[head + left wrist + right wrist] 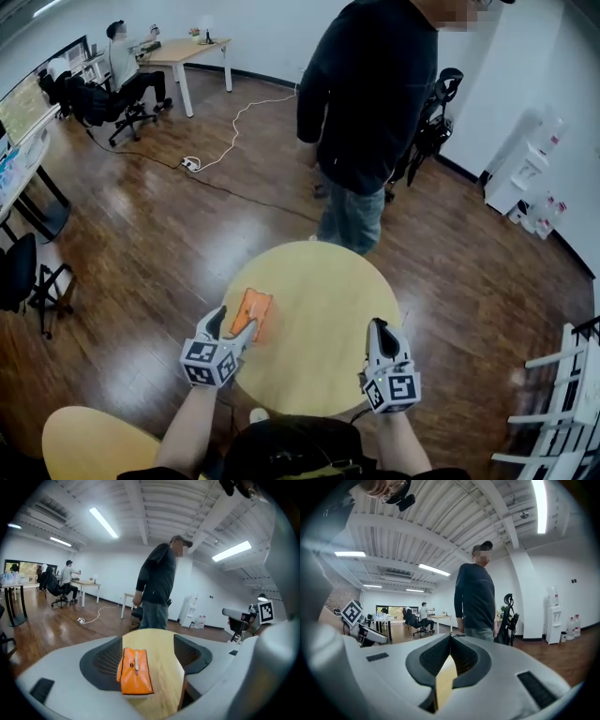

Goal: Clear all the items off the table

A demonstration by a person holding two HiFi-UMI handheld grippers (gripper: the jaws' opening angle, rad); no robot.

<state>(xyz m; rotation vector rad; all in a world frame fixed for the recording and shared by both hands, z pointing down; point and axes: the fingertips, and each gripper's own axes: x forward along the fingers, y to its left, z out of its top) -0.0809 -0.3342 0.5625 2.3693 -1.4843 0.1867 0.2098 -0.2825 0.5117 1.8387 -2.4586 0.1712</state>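
An orange zip pouch [254, 310] lies flat on the round yellow table [323, 319], toward its left edge. My left gripper [234, 324] reaches over the table's near left edge and stands open around the pouch's near end. In the left gripper view the pouch [136, 671] sits between the spread jaws, close to the left one, with bare table [164, 663] beside it. My right gripper [379, 329] hovers at the table's near right edge, shut with nothing in it; in the right gripper view its tips [450, 637] meet over the tabletop.
A person in dark top and jeans [370, 112] stands right behind the table's far edge. A black office chair [436, 108] is behind them. Another yellow round table [89, 445] sits lower left, and a white rack [562, 403] stands at the right.
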